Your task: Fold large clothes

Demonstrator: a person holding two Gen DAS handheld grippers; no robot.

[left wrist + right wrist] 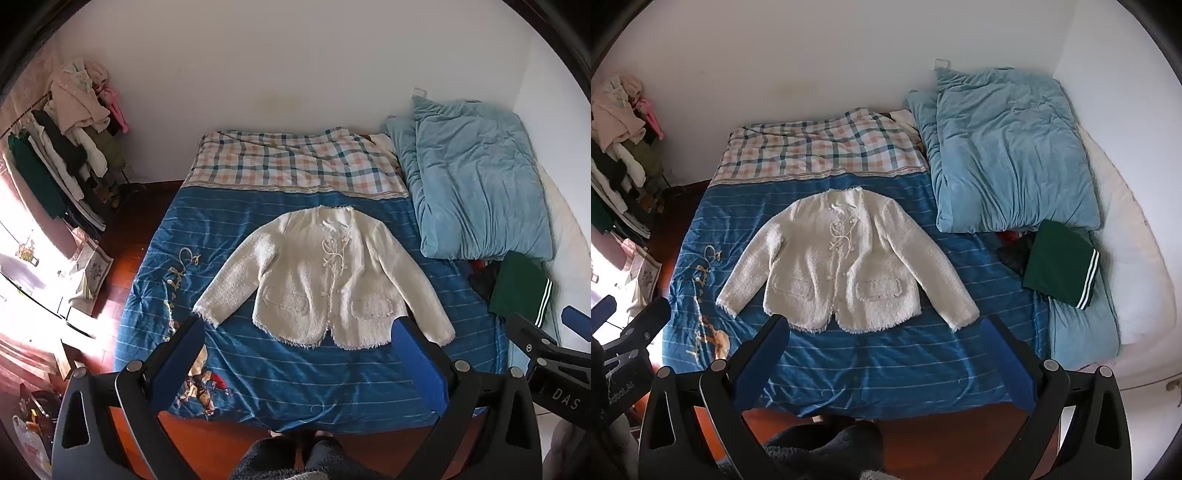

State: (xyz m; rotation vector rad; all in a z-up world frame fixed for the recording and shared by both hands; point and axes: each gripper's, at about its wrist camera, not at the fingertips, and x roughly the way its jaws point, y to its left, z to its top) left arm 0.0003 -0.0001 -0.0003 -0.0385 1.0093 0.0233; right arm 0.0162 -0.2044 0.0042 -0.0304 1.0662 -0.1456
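Lettering "DAS" on right gripper [554, 354]; bedspread [886, 362] script unreadable. Cream jacket [325, 280] flat mid-bed, sleeves out. Left gripper [303, 354] & right both spread wide, empty.

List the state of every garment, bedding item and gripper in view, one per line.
white jacket: spread flat on the bed, front closed, sleeves out, unfolded.
green garment: folded, lying beside the quilt.
light blue quilt: bunched by the wall.
left gripper: open, empty, above the bed.
right gripper: open, empty.
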